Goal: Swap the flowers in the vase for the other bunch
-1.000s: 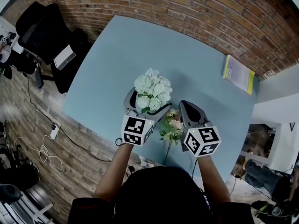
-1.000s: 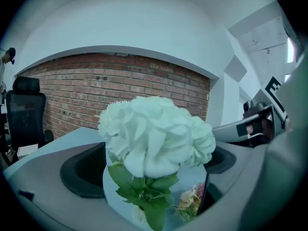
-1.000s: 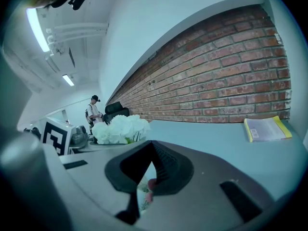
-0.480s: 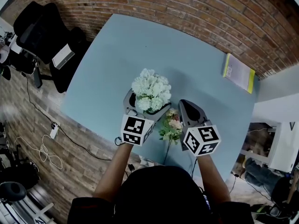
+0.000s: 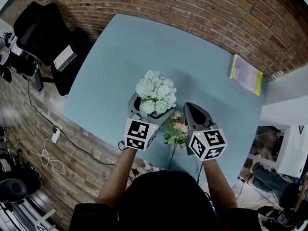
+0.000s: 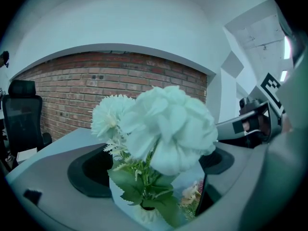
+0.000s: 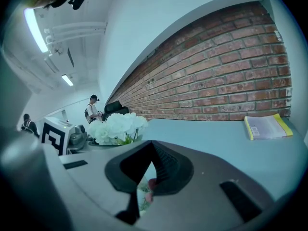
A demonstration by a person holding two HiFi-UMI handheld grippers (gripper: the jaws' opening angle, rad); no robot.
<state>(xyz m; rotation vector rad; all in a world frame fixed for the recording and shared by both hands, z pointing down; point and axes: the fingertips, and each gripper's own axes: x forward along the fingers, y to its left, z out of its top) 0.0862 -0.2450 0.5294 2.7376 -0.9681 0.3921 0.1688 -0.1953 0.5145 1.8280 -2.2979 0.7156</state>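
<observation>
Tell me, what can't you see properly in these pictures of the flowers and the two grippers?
- The small white vase: head view, hidden under the white flowers; left gripper view, cut off by the bottom edge.
- The left gripper: whether it presses the vase, hidden by leaves.
- The pink-and-cream bunch: right gripper view, only a sliver shows under the shut right gripper.
- The yellow-edged book: print too small.

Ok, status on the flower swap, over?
Left claw clamped on the vase, white flowers in it. Right claw shut, empty. Pink bunch lying on table between claws. Nothing in the way.
</observation>
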